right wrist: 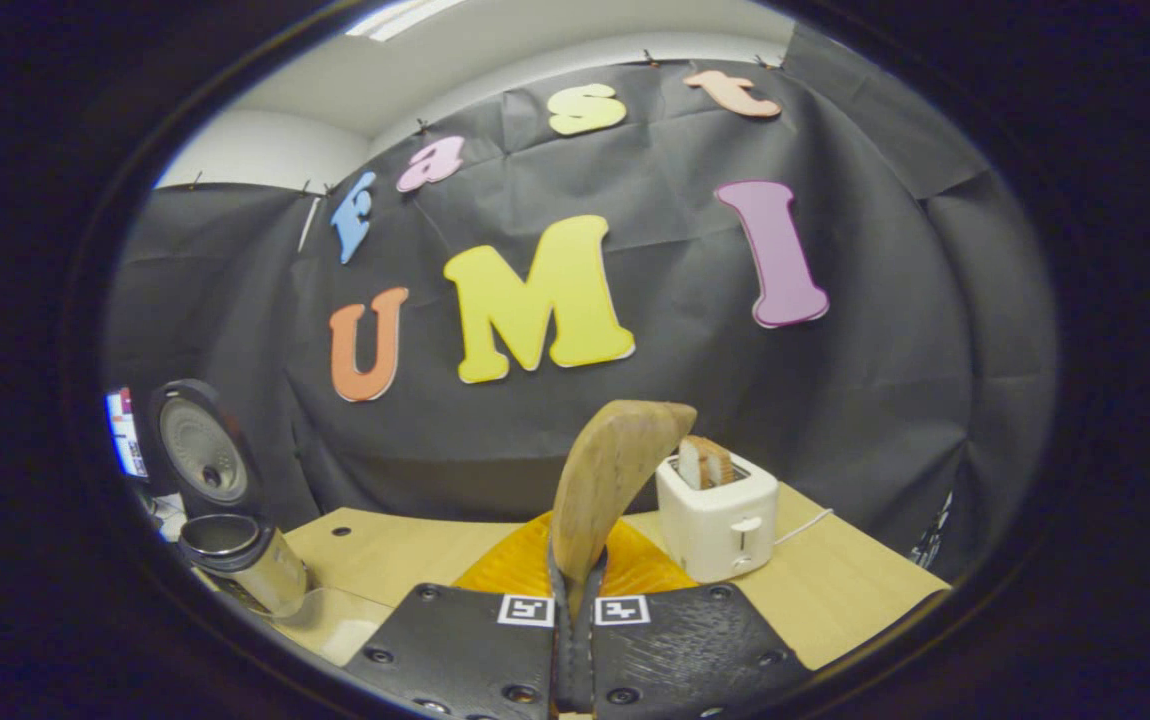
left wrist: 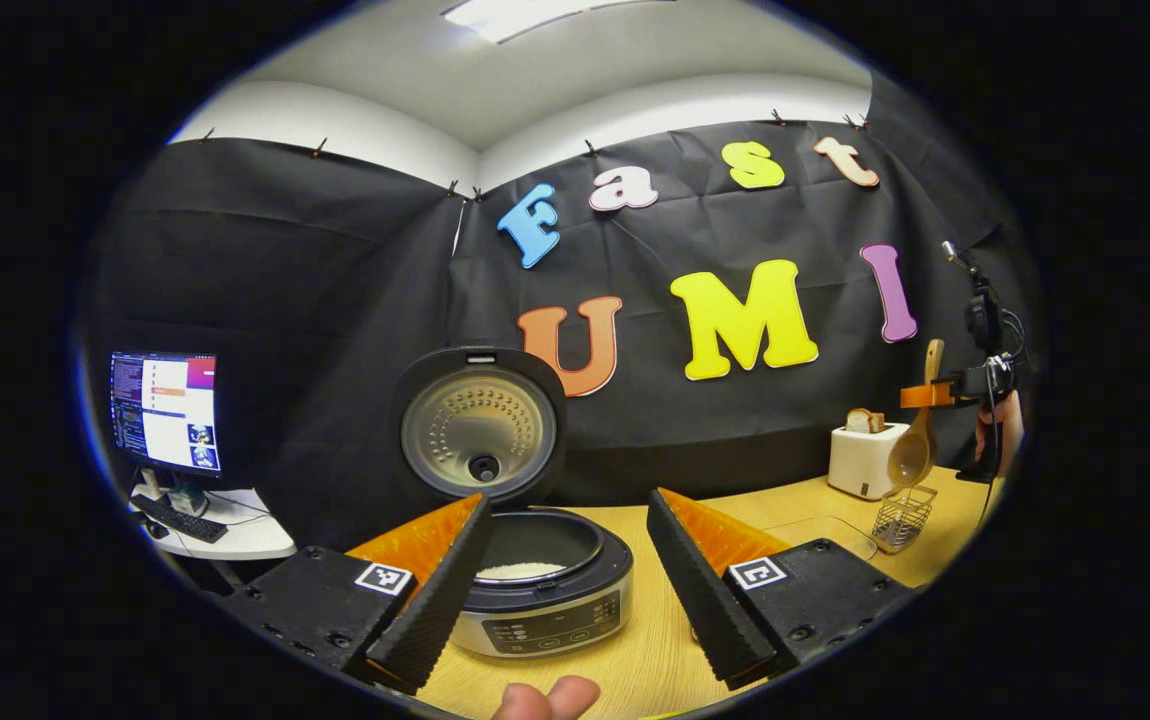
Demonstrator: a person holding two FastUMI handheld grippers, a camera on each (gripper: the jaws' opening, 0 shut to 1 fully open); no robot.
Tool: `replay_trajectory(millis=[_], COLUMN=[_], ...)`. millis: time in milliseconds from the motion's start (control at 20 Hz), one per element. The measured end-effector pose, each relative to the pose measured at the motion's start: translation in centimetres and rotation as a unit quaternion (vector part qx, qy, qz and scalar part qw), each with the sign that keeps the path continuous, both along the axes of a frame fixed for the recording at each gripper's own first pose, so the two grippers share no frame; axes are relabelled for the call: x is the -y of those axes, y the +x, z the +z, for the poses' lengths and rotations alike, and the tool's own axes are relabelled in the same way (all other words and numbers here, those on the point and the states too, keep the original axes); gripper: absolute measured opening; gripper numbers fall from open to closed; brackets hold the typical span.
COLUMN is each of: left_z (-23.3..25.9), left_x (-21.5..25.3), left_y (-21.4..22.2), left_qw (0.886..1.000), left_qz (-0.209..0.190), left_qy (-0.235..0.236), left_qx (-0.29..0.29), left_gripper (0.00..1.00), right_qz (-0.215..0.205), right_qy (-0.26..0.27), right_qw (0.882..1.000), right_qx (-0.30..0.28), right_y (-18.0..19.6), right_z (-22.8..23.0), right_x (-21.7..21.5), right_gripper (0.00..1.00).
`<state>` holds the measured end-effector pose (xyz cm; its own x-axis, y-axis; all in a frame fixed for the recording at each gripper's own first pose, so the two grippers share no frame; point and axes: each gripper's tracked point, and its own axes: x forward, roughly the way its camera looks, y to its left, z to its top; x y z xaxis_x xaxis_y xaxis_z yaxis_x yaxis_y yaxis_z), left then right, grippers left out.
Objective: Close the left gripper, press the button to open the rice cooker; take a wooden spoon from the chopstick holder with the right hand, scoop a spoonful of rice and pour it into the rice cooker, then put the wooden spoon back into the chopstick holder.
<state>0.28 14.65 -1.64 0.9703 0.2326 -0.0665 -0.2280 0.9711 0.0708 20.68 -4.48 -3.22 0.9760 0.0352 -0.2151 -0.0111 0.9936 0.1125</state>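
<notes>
The rice cooker (left wrist: 545,610) stands in front of my left gripper (left wrist: 570,600) with its lid (left wrist: 480,425) raised; white rice (left wrist: 520,571) lies in the pot. The left fingers are spread wide on either side of the cooker, holding nothing. At the far right my right gripper (left wrist: 935,393) holds the wooden spoon (left wrist: 913,450) upright, bowl down, just above the wire chopstick holder (left wrist: 903,518). In the right gripper view my right gripper (right wrist: 575,590) is shut on the spoon (right wrist: 610,480), which rises between the fingers. The open cooker (right wrist: 235,545) sits at the far left.
A white toaster (left wrist: 863,458) (right wrist: 720,515) with bread in it stands at the back of the wooden table (left wrist: 785,505), behind the holder. A monitor (left wrist: 165,410) and keyboard sit on a side desk at left. A person's fingertips (left wrist: 545,697) show at the bottom edge.
</notes>
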Motion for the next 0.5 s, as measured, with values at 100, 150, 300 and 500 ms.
replay_trajectory(millis=[100, 150, 300, 500], left_z=[0.1, 0.1, 0.0, -0.6], left_x=[-0.2, -0.6, -1.1, -1.6], left_y=[-0.1, -0.3, -0.6, -0.7], left_qw=[1.000, 1.000, 1.000, 1.000], left_qz=[-0.003, -0.002, 0.002, -0.003], left_qy=[0.008, 0.015, 0.026, 0.019], left_qx=[-0.001, -0.003, -0.007, -0.018], left_gripper=[0.99, 0.99, 0.99, 0.99], right_qz=[0.027, 0.042, 0.086, 0.124], right_qy=[-0.003, -0.006, -0.014, -0.044], right_qw=[1.000, 0.999, 0.996, 0.989], right_qx=[-0.005, -0.008, -0.023, -0.069], right_y=[-0.3, -0.4, -0.7, -1.1], right_z=[-0.3, -0.7, -2.4, -7.2], right_x=[-4.0, -6.0, -12.0, -16.7], right_gripper=[0.00, 0.00, 0.00, 0.00])
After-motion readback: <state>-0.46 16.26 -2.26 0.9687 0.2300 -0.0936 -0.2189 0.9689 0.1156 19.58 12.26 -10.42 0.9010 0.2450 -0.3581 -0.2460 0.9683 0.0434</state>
